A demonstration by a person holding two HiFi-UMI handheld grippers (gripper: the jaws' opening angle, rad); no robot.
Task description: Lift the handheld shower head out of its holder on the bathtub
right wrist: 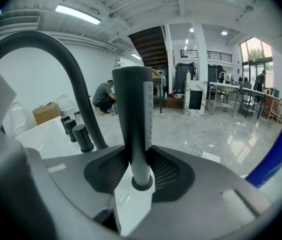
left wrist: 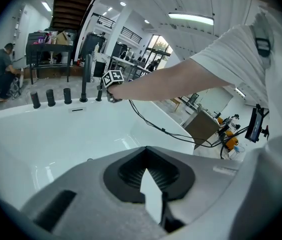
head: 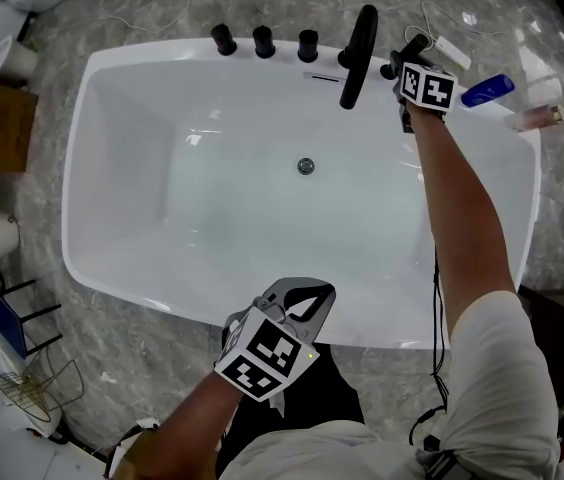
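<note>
Right gripper clamped on the shower head at the white bathtub's far rim.
The dark shower head stands upright in its holder beside the curved spout, with a pad pressed against each side. The left gripper hovers over the near rim, tips together and empty.

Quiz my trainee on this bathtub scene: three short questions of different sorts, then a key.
1. True or false: the black cylindrical handheld shower head lies inside the white bathtub.
2. What stands between the right gripper's jaws? A. blue bottle B. shower head C. white cable
3. In the head view, how many short black knobs stand left of the curved black spout?
Key: 1 false, it stands upright on the rim; 2 B; 3 three.
</note>
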